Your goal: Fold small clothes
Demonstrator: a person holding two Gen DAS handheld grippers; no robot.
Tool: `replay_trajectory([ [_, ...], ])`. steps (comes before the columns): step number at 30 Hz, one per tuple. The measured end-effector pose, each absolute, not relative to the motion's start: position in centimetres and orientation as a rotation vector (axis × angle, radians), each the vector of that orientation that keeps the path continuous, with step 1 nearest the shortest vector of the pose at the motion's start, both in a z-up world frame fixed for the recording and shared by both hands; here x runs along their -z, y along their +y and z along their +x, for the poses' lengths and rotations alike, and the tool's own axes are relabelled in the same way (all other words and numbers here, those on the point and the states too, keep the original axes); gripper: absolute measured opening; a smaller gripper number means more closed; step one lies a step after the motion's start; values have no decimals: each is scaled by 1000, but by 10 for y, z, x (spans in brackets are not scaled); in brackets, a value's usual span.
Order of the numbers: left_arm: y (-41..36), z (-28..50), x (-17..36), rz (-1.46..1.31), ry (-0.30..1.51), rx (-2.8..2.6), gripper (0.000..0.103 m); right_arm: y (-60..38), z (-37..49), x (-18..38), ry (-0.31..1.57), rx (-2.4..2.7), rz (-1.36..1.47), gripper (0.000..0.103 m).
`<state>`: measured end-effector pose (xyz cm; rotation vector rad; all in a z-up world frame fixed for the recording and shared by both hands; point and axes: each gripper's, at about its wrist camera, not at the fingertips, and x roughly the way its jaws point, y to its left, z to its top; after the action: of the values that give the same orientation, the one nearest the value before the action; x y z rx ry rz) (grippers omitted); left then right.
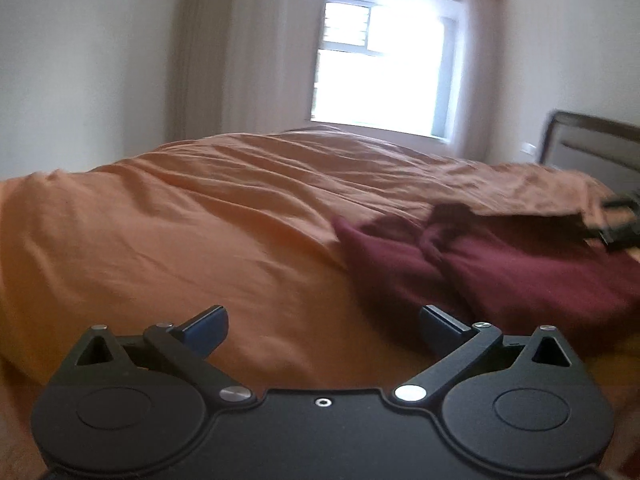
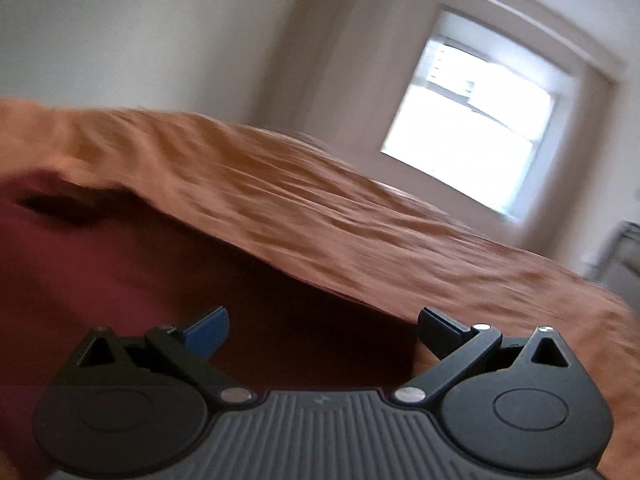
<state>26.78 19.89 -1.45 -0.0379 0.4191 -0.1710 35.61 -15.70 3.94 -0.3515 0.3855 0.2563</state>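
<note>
A dark red garment (image 1: 492,272) lies crumpled on the orange bedspread (image 1: 180,216), to the right in the left wrist view. My left gripper (image 1: 323,328) is open over the bedspread, just left of the garment, with nothing between its blue-padded fingers. The right gripper (image 1: 618,224) shows blurred at the garment's far right edge. In the right wrist view the same red garment (image 2: 120,272) fills the lower left, and my right gripper (image 2: 323,330) hangs open right above it, empty. That view is blurred by motion.
The bedspread (image 2: 360,216) is wrinkled and spreads wide to the left and back. A bright window (image 1: 384,68) with pale curtains stands behind the bed. A brown headboard (image 1: 592,148) rises at the right. White walls surround.
</note>
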Motion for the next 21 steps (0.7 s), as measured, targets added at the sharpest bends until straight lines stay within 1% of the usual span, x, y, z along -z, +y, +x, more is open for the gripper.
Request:
replay_trajectory([
  [4, 193, 266, 23, -33, 422, 263, 93, -106, 354, -56, 365, -504, -293, 102],
  [5, 191, 265, 26, -25, 420, 280, 91, -93, 358, -60, 372, -560, -273, 99],
  [6, 190, 263, 27, -9, 417, 293, 90, -81, 362, -64, 382, -611, -253, 93],
  [7, 188, 262, 30, 20, 411, 297, 90, -67, 368, -67, 394, -659, -234, 89],
  [9, 183, 260, 33, 84, 402, 288, 86, -37, 383, -71, 434, -735, -212, 73],
  [10, 180, 258, 35, 115, 399, 278, 83, -23, 390, -71, 459, -762, -208, 69],
  [11, 178, 257, 36, 150, 393, 265, 80, -9, 399, -71, 486, -782, -204, 63],
  [12, 177, 256, 38, 169, 383, 260, 79, 3, 406, -69, 512, -801, -198, 60],
  [17, 175, 260, 39, 187, 329, 278, 76, 51, 448, -55, 653, -867, -102, 60],
  [18, 174, 262, 40, 188, 323, 287, 76, 56, 456, -51, 683, -872, -85, 58],
  [19, 173, 263, 40, 194, 318, 294, 73, 60, 462, -47, 704, -872, -77, 53],
  [21, 170, 267, 39, 204, 301, 311, 66, 68, 467, -41, 739, -879, -74, 9],
])
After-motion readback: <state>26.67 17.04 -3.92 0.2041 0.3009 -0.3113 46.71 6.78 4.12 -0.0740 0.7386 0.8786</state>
